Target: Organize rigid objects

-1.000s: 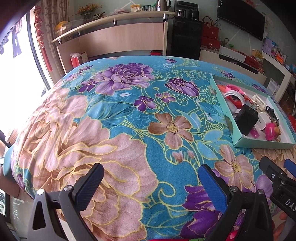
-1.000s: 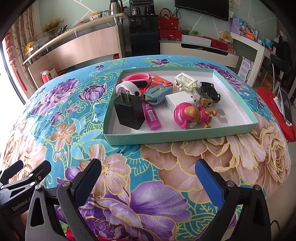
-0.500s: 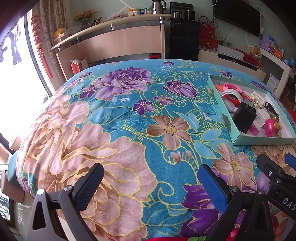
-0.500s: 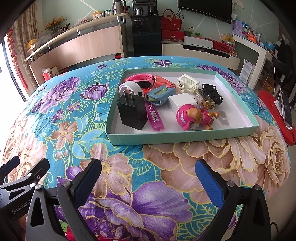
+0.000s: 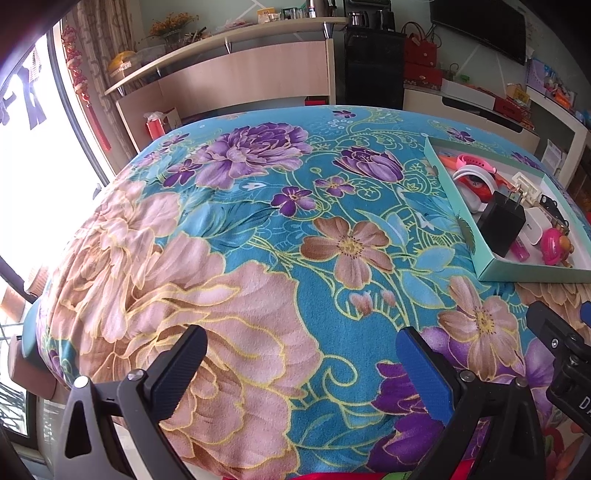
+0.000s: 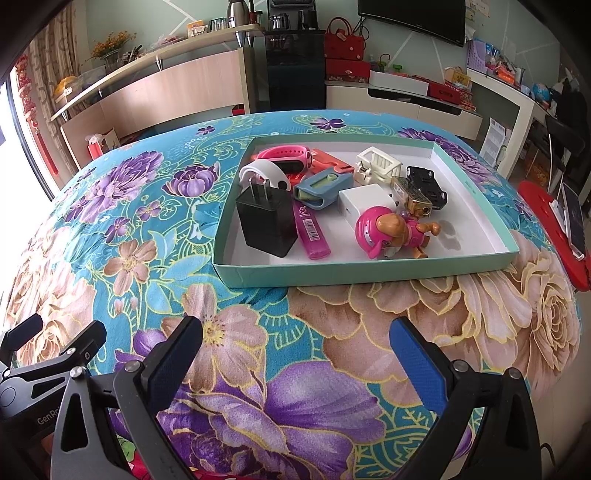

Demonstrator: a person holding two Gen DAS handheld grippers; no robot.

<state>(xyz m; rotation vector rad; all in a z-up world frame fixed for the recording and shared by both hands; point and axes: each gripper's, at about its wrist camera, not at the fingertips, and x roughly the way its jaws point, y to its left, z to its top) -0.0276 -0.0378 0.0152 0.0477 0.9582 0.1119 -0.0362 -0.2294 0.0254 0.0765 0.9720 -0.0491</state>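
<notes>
My table's floral cloth (image 6: pixel 229 373) lies wide and flat ahead, and only the shallow green tray (image 6: pixel 369 275) sits on it.

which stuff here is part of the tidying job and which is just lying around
Job: green tray, black charger, pink marker, pink puppy toy, white adapter, pink watch.

Lying about: floral cloth, red handbag, kettle.

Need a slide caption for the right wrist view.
Open right claw faces a teal tray of small gadgets and toys on a floral cloth.

tray (image 6: pixel 369 275) on tablecloth (image 6: pixel 258 387) | charger (image 6: pixel 266 225) left in tray
</notes>
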